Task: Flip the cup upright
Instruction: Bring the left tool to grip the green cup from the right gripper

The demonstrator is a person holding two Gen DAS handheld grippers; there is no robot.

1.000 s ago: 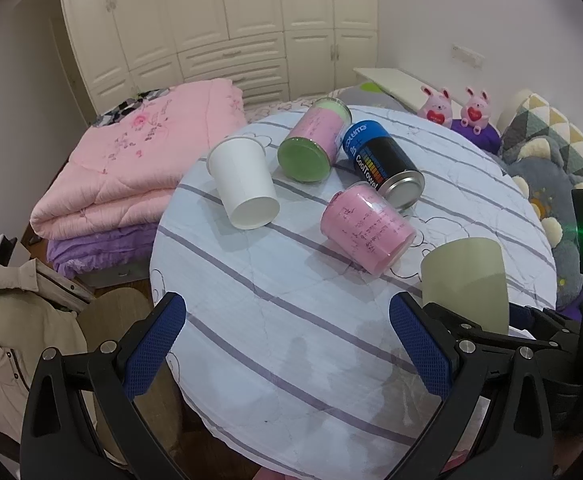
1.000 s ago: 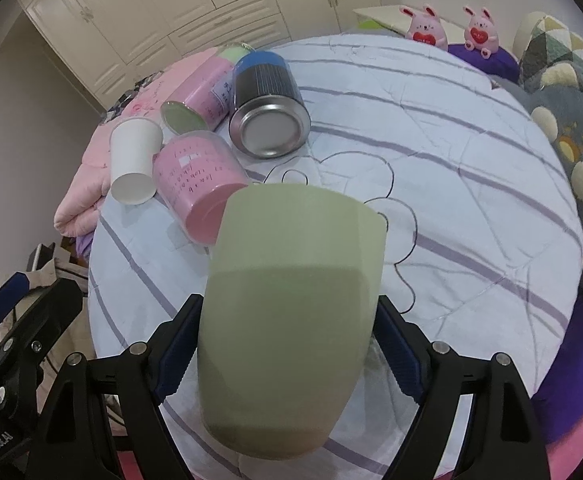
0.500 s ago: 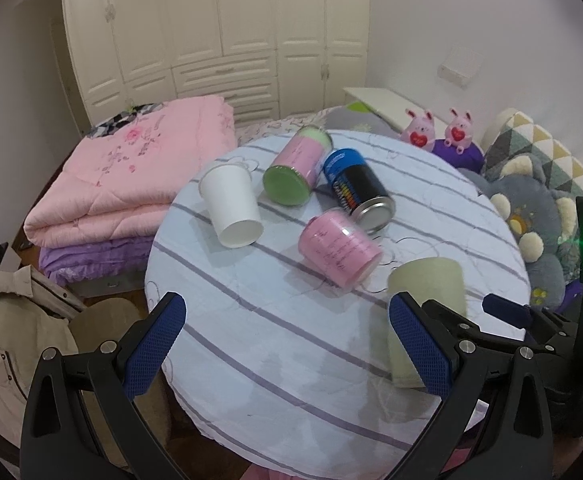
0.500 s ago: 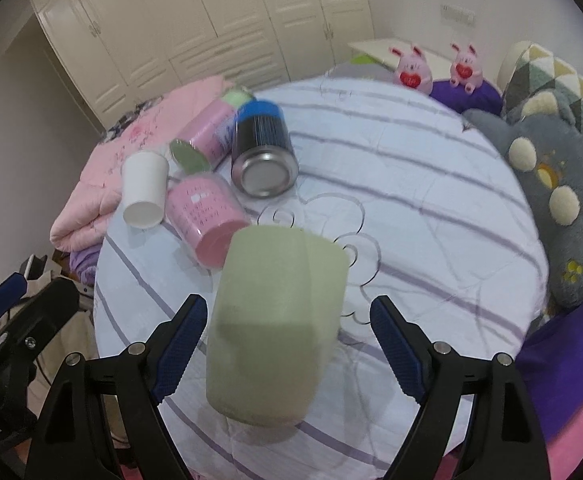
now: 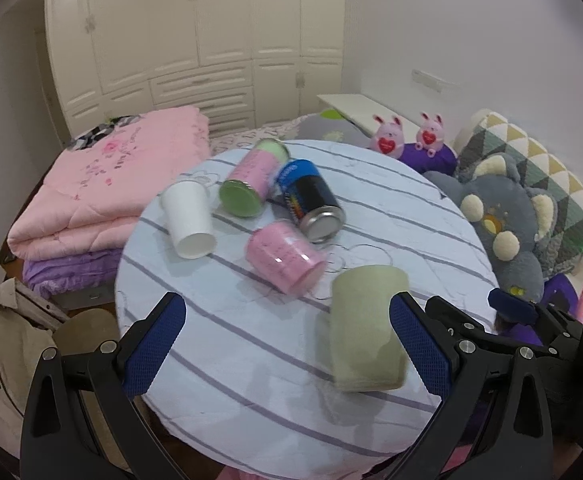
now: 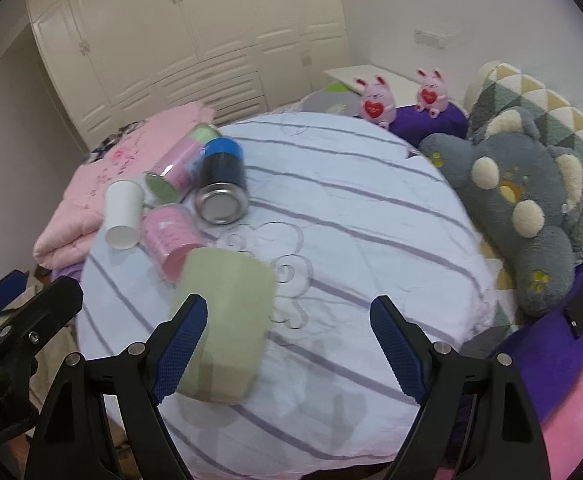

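**Green cup stood on tabletop, both hand-held grippers wide open**

Your right hand-held gripper (image 6: 289,344) had its jaws spread wide, nothing between the pads. The green cup (image 6: 225,326) stood on the round striped tabletop (image 6: 363,220), just left of your right gripper's left finger (image 6: 179,350), which overlapped its lower edge in the right wrist view. Whether they touched, I couldn't tell. The cup looked motion-blurred in both views, wider end up, and its opening wasn't visible from either camera.

Your left hand-held gripper (image 5: 287,344) was also fully open and empty, hovering over the near edge of the tabletop. In its view the green cup (image 5: 365,328) sat just beside the right pad (image 5: 419,346).

Rest of the tabletop: pink cup (image 5: 285,256) on its side next to the green one, white paper cup (image 5: 189,220) on its side, pink can (image 5: 251,184) and blue-black can (image 5: 313,204) lying touching behind them.
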